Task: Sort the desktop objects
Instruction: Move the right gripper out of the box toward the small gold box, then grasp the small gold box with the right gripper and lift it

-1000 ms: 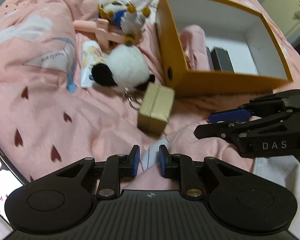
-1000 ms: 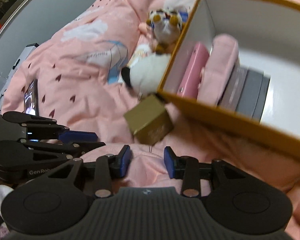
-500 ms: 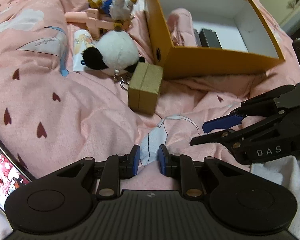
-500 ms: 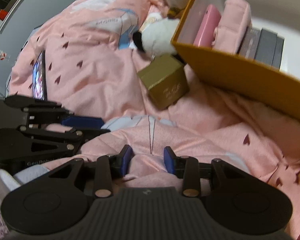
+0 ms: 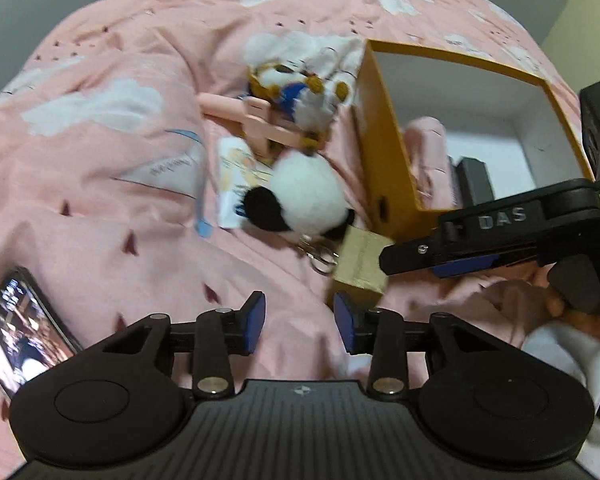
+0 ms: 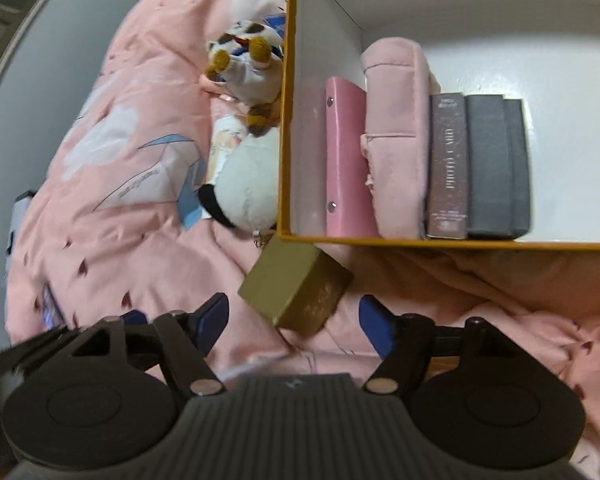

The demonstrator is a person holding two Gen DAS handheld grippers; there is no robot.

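A pink bed cover [image 5: 100, 208] printed with white clouds and small dark hearts fills both views and carries everything.

On it stands an open yellow box [image 6: 460, 242] with a white inside. Lined up along its near wall, left to right in the right wrist view, are a pink case [image 6: 346, 160], a soft pink pouch [image 6: 396, 136], a mauve book-shaped box [image 6: 448, 168] and two grey boxes [image 6: 496, 168].

Outside the box's left wall lie a round white plush with a black patch [image 5: 300, 200], touching the box, and beyond it a calico plush toy [image 6: 248, 68] on top of a pale pink cross-shaped piece [image 5: 252, 120]. A white printed card [image 5: 230, 176] lies partly under the round plush.

A small gold box [image 6: 296, 292] sits tilted on the cover just off the yellow box's near left corner, by the plush's metal keyring [image 5: 320, 258].

The right gripper [image 6: 294, 320] points down at the gold box, its jaws opening wide, the box between the blue pads [image 6: 212, 316] but untouched.

The left gripper [image 5: 300, 320] has its jaws opening over bare cover, with nothing between them.

A lit phone [image 5: 20, 336] lies at the left edge.
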